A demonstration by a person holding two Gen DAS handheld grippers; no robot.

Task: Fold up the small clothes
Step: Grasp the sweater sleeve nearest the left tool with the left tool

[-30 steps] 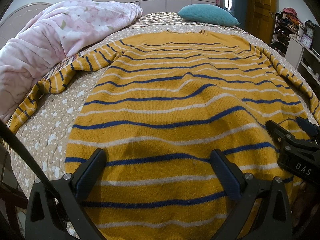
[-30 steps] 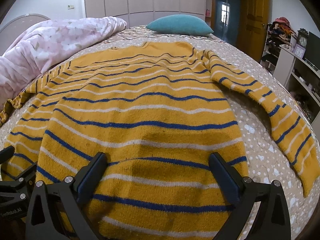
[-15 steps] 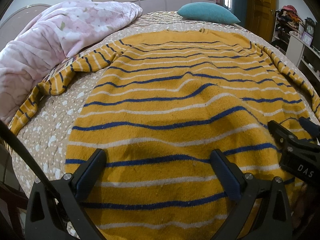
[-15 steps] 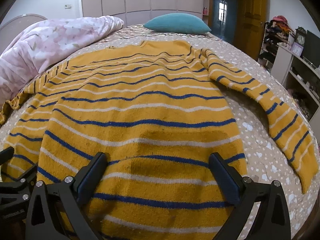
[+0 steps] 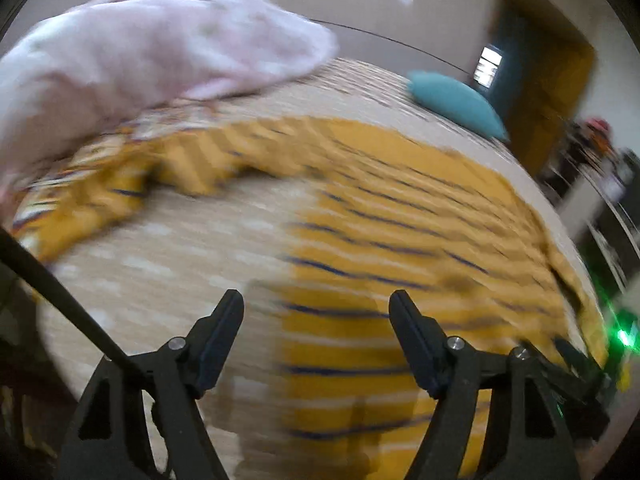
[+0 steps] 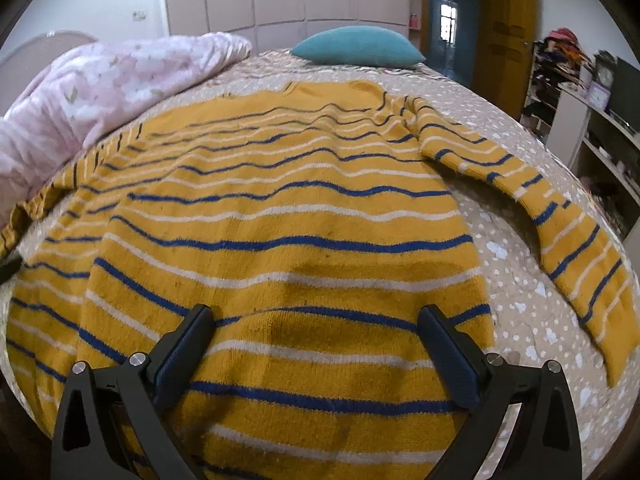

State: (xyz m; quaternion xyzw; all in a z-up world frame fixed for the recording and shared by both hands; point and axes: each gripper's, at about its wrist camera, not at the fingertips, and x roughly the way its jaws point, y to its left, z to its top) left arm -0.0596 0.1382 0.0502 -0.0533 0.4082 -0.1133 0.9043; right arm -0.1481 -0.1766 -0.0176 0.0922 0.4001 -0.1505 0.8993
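Sweater (image 6: pixel 280 240): a mustard-yellow knit with thin blue and white stripes, laid flat and spread across the bedspread (image 6: pixel 520 288); a loose, slightly rippled weave is seen, with darker patches near the hem.
Right sleeve (image 6: pixel 560 232): stretched out and bent down along the bed's edge, flat on the bedspread.
Left sleeve (image 5: pixel 160 168): crumpled and bunched beside the quilt, seen only as a blurred band in the left wrist view.
Bedspread: beige, quilted, scattered with small white dots and heart shapes.
Quilt (image 6: pixel 100 96): pink, soft and puffy with a pale floral print, heaped along the left side of the bed.
Pillow (image 6: pixel 356 46): teal, plump and oval, laid at the far end of the bed.
Left gripper (image 5: pixel 316 344): black angular fingers, the jaws apart and just now narrowed; nothing is caught between them. It is placed over the sweater's left edge, bare bedspread under one finger and knit under the other.
Right gripper (image 6: pixel 316 352): jaws held wide apart above the hem, nothing clamped.
Left wrist view: heavily smeared; the bedspread left of the sweater and part of the right gripper at the lower right edge are shown.
Right wrist view: sharp; the whole sweater body, neckline and shelves (image 6: pixel 592 128) at the right are shown.
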